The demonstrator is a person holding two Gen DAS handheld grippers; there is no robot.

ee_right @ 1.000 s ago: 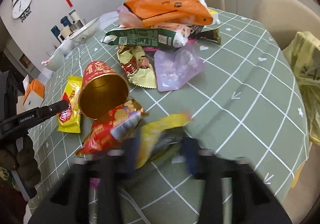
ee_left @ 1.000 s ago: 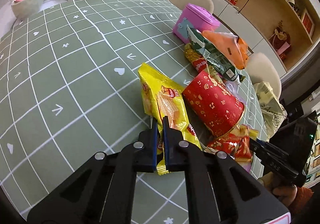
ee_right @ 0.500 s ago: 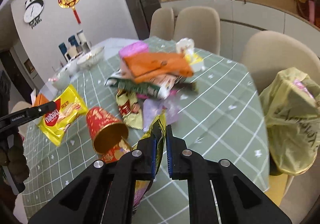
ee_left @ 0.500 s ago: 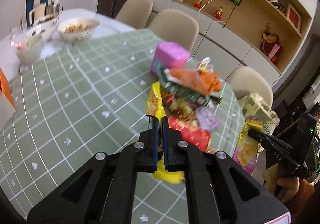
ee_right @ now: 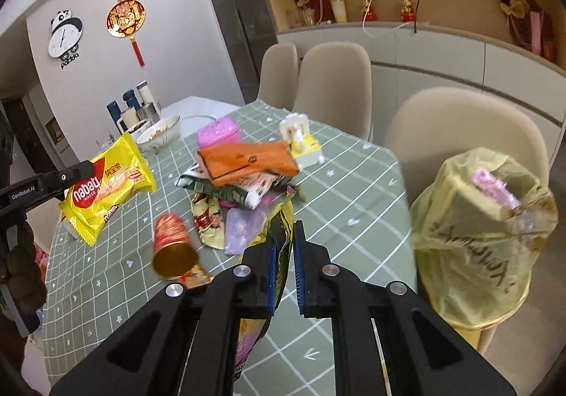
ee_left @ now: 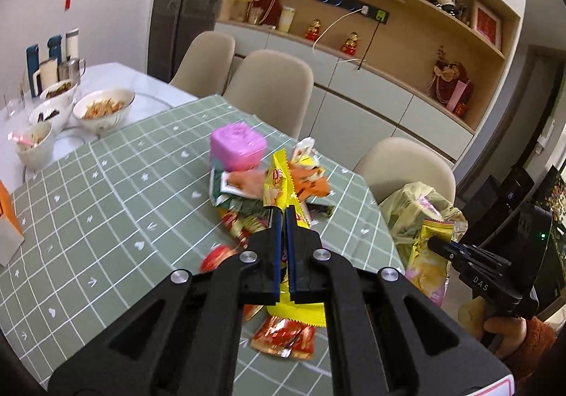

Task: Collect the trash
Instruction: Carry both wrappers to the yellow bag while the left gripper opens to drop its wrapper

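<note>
My left gripper (ee_left: 282, 210) is shut on a yellow wafer wrapper (ee_left: 278, 180), held in the air above the green checked tablecloth (ee_left: 106, 190). The right wrist view shows that wrapper (ee_right: 106, 190) hanging from the left gripper (ee_right: 88, 167). My right gripper (ee_right: 284, 229) is shut on a yellow, green and pink snack bag (ee_right: 281, 219) that dangles below the fingers. A yellow-green trash bag (ee_right: 484, 229) sits open on a chair to the right. A red paper cup (ee_right: 171, 240) lies on its side near a pile of wrappers (ee_right: 247, 166).
A pink box (ee_left: 237, 144) stands behind the pile and a red wrapper (ee_left: 286, 339) lies near the table's front edge. Bowls of food (ee_left: 102, 109) and mugs sit far left. Beige chairs (ee_left: 269, 88) ring the table. An orange box (ee_left: 5, 208) stands at the left edge.
Both grippers have risen off the table, each carrying its wrapper. The right gripper, blurred over the snack bag a second ago, has shut on it and moved toward the trash bag.
</note>
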